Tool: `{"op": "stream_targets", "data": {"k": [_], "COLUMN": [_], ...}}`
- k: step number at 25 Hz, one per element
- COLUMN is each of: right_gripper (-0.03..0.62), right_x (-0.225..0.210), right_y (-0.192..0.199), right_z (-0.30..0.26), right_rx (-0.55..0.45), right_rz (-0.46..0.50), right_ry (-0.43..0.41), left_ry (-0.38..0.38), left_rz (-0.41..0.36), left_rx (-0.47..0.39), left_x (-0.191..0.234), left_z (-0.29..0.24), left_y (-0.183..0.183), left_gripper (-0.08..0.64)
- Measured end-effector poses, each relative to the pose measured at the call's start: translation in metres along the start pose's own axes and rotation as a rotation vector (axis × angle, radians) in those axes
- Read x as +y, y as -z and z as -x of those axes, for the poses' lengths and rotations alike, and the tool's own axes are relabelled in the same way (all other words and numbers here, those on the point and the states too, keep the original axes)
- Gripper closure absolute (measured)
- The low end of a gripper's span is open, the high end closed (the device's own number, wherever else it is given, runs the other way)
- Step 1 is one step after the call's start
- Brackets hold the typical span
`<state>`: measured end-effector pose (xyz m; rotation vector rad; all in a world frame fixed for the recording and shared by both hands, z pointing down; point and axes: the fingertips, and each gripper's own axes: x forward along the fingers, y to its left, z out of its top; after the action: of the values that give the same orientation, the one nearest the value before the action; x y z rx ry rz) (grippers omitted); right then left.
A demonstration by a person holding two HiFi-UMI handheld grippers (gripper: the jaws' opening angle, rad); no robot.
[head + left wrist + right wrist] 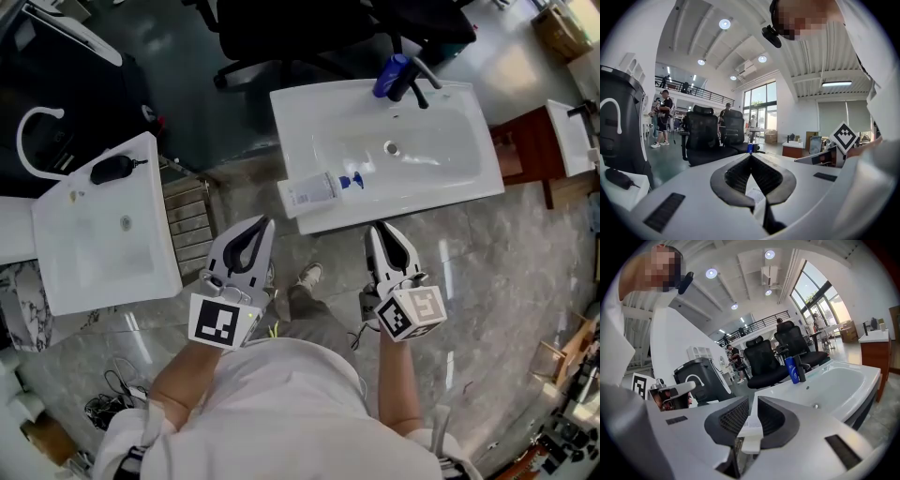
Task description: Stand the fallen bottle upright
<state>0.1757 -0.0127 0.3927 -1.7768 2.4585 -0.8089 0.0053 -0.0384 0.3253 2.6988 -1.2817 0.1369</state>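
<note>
The fallen bottle (314, 190) lies on its side on the front left corner of a white washbasin (469, 178). It is white, and its blue cap points toward the bowl. At the back rim of this washbasin a blue bottle (389, 75) stands upright, just beside a black tap (419, 86).

Both hand-held grippers are held in front of the washbasin, over the floor, apart from the fallen bottle. The left hand-held gripper (269, 221) has its jaws pressed together at the tips and it pinches nothing. The right hand-held gripper (375, 228) also has its jaws together, and nothing is between them.

The floor (525, 272) is grey marbled stone and it shines. At the left stands a second white washbasin (56, 272) with a small black object (112, 169) on its rim. Between the two washbasins there is a metal rack (192, 220). At the right is a brown wooden cabinet (525, 150).

The room is a large hall. It has a high white ceiling with round lamps (724, 23), tall windows (759, 101) and an upper gallery with a railing (693, 89). Black office chairs (701, 136) stand behind the washbasin, and some people (661, 117) stand far in the back.
</note>
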Motion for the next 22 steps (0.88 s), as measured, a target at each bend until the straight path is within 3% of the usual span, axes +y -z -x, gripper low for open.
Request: {"op": "stream_targets", "data": {"k": [13,22], "right_gripper": [0.543,0.463], "right_x": [-0.054,-0.084], "right_y": [0.044,0.061], "right_z": [-0.044,-0.074], "right_rx": [0.026,0.057], "right_rz": [-0.054,-0.098], "right_ry": [0.028,0.019], "left_ry": [-0.038,-0.048], "left_rz": [0.007,0.026], "left_rx": [0.098,0.142], "left_x": [0.014,0.017], "left_z": [-0.016,-0.033], "left_y": [0.057,0.086], "left_gripper": [0.543,0.544]}}
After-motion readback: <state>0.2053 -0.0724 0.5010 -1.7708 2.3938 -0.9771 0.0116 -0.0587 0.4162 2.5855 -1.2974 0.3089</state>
